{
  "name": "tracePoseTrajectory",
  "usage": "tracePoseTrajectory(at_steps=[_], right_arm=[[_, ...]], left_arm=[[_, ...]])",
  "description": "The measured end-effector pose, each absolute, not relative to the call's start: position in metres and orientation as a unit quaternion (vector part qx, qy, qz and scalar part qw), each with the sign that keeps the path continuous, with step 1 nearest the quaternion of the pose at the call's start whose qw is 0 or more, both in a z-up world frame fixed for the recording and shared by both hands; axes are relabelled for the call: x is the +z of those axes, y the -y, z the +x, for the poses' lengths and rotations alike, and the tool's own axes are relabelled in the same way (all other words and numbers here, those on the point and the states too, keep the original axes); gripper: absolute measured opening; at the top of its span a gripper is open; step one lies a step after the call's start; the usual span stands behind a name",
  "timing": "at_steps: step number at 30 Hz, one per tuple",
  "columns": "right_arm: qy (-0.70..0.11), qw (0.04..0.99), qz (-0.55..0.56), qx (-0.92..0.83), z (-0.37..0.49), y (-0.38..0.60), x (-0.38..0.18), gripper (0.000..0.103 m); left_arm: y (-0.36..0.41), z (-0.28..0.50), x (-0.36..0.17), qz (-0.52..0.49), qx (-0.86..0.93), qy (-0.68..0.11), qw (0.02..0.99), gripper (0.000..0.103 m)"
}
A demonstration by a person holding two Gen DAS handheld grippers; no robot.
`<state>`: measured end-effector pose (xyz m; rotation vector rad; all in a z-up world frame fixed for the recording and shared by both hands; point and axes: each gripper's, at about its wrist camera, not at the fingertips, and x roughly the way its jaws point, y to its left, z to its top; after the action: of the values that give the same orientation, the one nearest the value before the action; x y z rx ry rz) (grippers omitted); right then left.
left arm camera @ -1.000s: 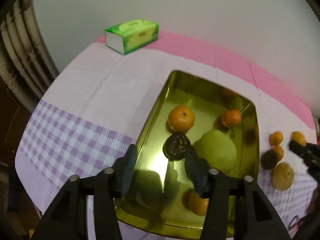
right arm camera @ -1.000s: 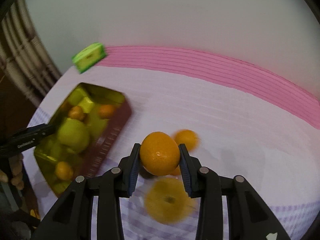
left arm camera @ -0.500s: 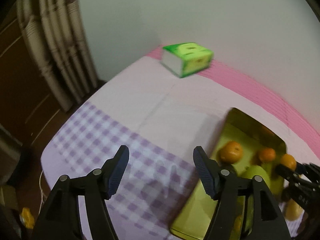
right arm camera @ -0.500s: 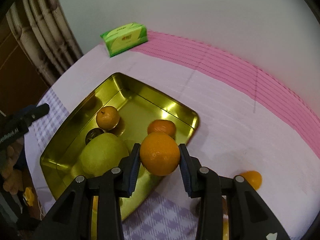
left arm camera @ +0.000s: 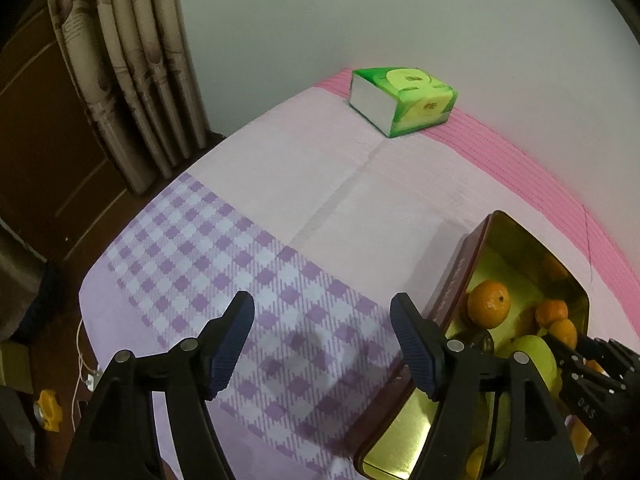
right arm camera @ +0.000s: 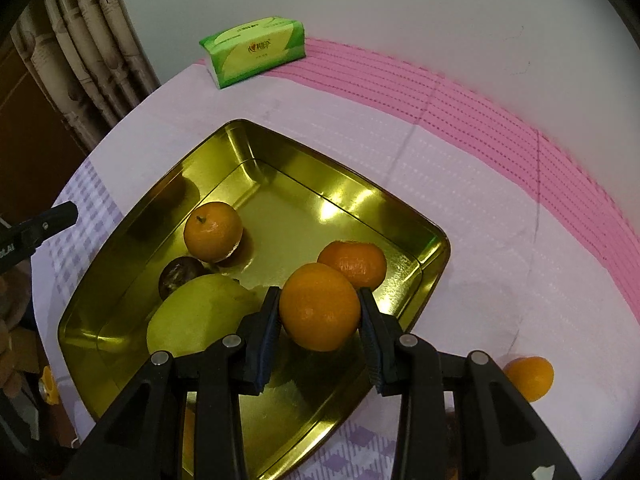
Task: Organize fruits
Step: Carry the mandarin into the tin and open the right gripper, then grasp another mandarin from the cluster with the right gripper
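My right gripper (right arm camera: 318, 314) is shut on an orange (right arm camera: 320, 306) and holds it above the near right part of the gold metal tray (right arm camera: 280, 152). In the tray lie two oranges (right arm camera: 213, 231) (right arm camera: 354, 263), a dark round fruit (right arm camera: 176, 274) and a big green pear-like fruit (right arm camera: 200, 314). One more orange (right arm camera: 530, 376) lies on the cloth to the right. My left gripper (left arm camera: 322, 344) is open and empty over the purple checked cloth, left of the tray (left arm camera: 452, 284). The right gripper's tip with its orange (left arm camera: 564, 330) shows in the left wrist view.
A green tissue pack (right arm camera: 256, 50) (left arm camera: 404, 100) lies at the table's far edge by the wall. Curtains (left arm camera: 128, 64) and a dark door stand to the left. The table's left edge (left arm camera: 100, 264) drops to the floor.
My right gripper has carried the orange from the loose fruit on the right to above the tray. My left gripper has swung left, away from the tray, to over the checked cloth.
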<state>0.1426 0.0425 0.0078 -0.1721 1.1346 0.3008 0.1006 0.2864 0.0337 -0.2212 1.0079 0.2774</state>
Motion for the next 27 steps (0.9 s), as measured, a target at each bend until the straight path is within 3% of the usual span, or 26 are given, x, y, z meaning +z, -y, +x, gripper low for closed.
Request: tracePoseTrajectory(at_steps=[7, 14, 22, 27], right_arm=[[-0.532, 0.832, -0.079, 0.136, 0.142, -0.043, 0.009, 0.036], [-0.517, 0.842, -0.078, 0.136, 0.135, -0.041, 0.024, 0.054], [-0.497, 0.855, -0.056, 0.136, 0.116, -0.02, 0.057, 0.058], [-0.487, 0.867, -0.044, 0.1, 0.106, 0.016, 0.072, 0.07]], left_arm=[[-0.277, 0.101, 0.035, -0.093, 0.128, -0.479, 0.864, 0.072], [-0.273, 0.1, 0.034, -0.085, 0.123, -0.478, 0.866, 0.072], [-0.266, 0.1, 0.034, -0.071, 0.115, -0.477, 0.868, 0.073], [-0.263, 0.1, 0.034, -0.067, 0.114, -0.476, 0.869, 0.073]])
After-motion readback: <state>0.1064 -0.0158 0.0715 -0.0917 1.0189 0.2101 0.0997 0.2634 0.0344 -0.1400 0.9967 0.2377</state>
